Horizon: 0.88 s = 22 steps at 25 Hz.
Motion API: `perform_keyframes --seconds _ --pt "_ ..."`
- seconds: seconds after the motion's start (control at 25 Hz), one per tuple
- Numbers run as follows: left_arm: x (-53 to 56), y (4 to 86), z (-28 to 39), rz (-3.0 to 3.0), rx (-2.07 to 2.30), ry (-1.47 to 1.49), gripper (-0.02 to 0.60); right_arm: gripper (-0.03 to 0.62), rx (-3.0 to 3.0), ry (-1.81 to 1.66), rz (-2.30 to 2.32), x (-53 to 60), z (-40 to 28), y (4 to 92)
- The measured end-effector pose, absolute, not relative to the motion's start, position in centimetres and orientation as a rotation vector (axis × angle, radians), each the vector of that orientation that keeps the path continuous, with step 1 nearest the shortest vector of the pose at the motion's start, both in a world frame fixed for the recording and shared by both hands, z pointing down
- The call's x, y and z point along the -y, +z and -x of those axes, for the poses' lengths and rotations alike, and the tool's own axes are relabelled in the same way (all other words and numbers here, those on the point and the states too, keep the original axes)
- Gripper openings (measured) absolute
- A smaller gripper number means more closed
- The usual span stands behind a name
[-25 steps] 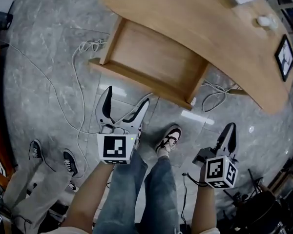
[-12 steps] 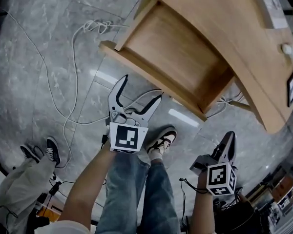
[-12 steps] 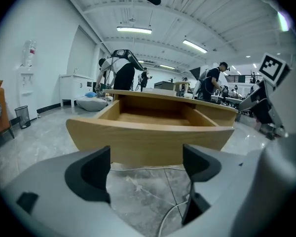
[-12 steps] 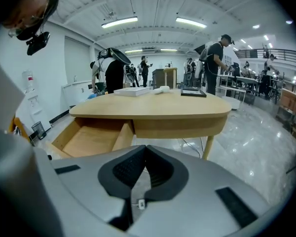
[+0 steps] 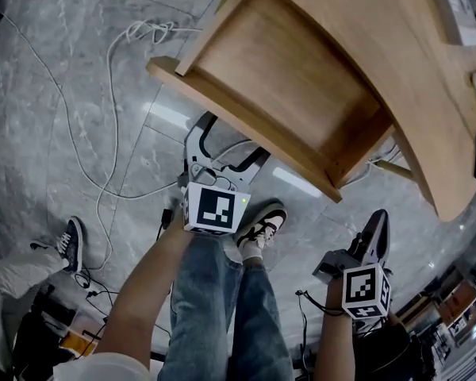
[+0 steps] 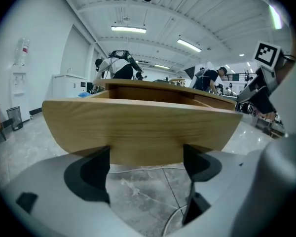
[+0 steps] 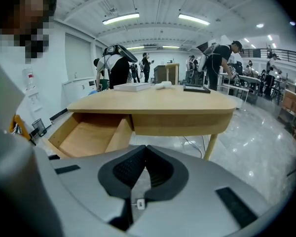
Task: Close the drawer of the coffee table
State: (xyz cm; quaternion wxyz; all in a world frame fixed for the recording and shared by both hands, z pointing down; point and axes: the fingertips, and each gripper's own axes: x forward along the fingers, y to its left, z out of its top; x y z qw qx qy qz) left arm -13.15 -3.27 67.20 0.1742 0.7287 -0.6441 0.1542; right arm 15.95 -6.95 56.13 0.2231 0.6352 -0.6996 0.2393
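Below, grey marble floor [image 5: 24, 173] under drawer [image 5: 285, 78]

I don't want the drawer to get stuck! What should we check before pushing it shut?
1. The drawer is pulled out with nothing sticking up inside: ok.
2. The left tongs are open and lined up with the drawer front: ok.
3. The left tongs touch that front: cannot tell.
4. The right tongs are shut and away from the drawer: ok.
5. The white cable lies on the floor, below the drawer: ok.

We find no legible text, brand, number or sign in any view; print on the white sheet [image 5: 458, 10] on the coffee table [image 5: 365, 46] is too small to read.
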Motion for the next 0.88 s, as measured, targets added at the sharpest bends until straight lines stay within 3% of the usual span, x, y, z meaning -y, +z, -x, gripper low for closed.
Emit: perform_keyframes --seconds 0.88 --pt "2.9 65.3 12.7 -2.058 1.809 0.451 0.434 0.0 1.862 0.77 -1.837 7.4 -18.4 58.1"
